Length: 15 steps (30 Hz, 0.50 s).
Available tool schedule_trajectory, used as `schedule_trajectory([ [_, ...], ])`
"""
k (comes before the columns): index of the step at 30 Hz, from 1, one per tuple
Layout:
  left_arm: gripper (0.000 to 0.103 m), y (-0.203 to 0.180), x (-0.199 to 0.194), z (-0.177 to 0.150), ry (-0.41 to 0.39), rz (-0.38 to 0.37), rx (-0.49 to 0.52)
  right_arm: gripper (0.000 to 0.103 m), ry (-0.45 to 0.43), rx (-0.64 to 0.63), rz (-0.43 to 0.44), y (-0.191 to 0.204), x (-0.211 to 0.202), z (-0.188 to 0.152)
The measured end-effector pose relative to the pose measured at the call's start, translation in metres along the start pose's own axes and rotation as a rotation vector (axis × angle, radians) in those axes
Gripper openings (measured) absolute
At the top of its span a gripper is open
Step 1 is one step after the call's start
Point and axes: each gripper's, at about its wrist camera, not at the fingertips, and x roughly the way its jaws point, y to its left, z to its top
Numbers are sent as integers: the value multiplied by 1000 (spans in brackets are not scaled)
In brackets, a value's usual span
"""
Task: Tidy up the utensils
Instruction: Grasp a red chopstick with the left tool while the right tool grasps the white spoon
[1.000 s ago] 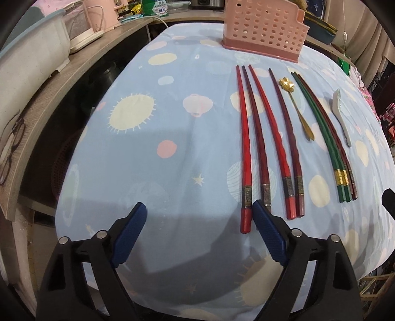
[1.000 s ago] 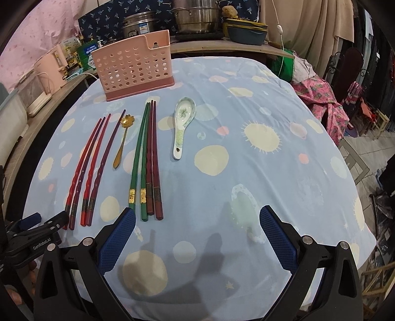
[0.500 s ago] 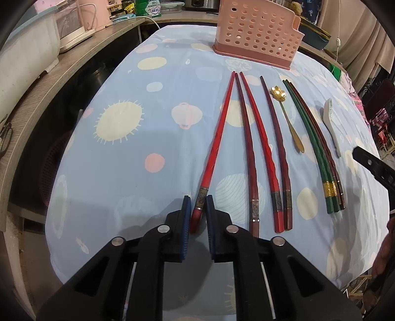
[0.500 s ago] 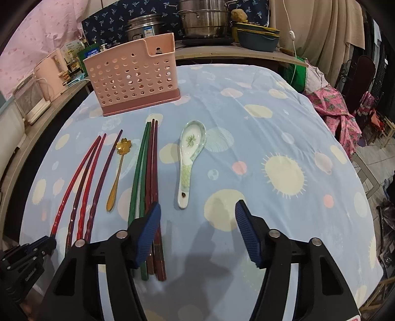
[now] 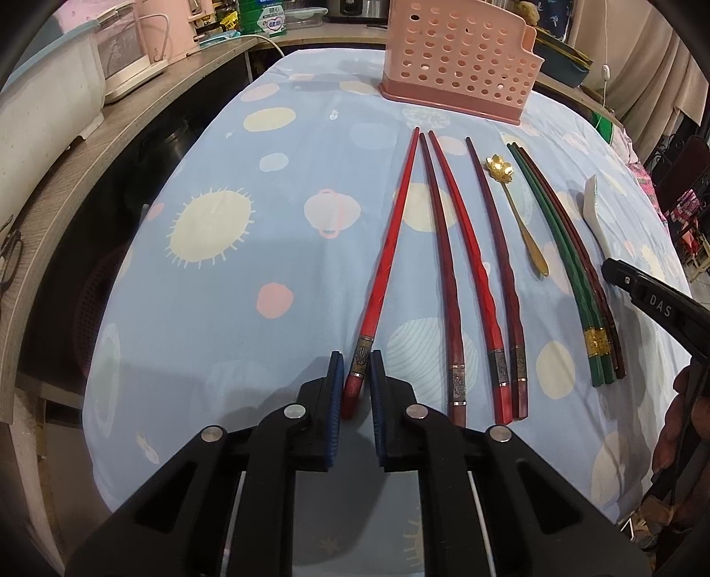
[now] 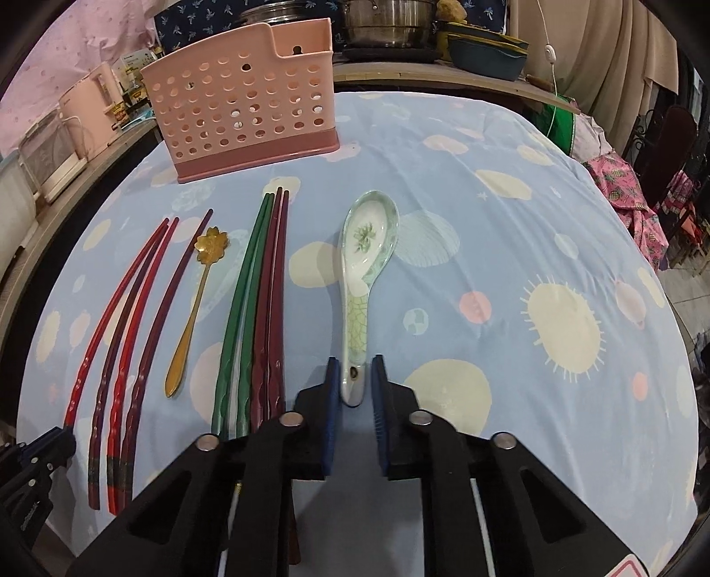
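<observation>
My left gripper point(image 5: 355, 377) is shut on the near end of a bright red chopstick point(image 5: 390, 248), which lies angled away from three other red and maroon chopsticks point(image 5: 470, 275). My right gripper point(image 6: 356, 381) is shut on the handle of a white and green ceramic spoon point(image 6: 366, 253). A gold flower spoon point(image 6: 195, 302) and a bundle of green and maroon chopsticks point(image 6: 257, 306) lie between them. A pink perforated utensil holder point(image 6: 248, 120) stands at the far side of the table; it also shows in the left wrist view point(image 5: 457, 62).
The table has a blue cloth point(image 6: 510, 266) with pale sun and dot prints. A wooden counter point(image 5: 66, 186) with appliances runs along the left. Pots point(image 6: 386, 22) and bowls stand behind the holder. Chairs and pink fabric point(image 6: 621, 186) are at the right.
My right gripper moved forward and closed on the ceramic spoon's handle. My left gripper closed on the leftmost red chopstick and swung its near end left, away from the others.
</observation>
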Motion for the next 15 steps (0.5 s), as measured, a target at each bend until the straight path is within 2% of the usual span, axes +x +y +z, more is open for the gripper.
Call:
schedule_trajectory([
  [6,9,1,-12,2,-12,-33,-15,10,-13,37,31,-10,-17,-3],
  [15,7,4,-48,25,-106,-72,-31,8,-74,74,71,-18,-58,1],
])
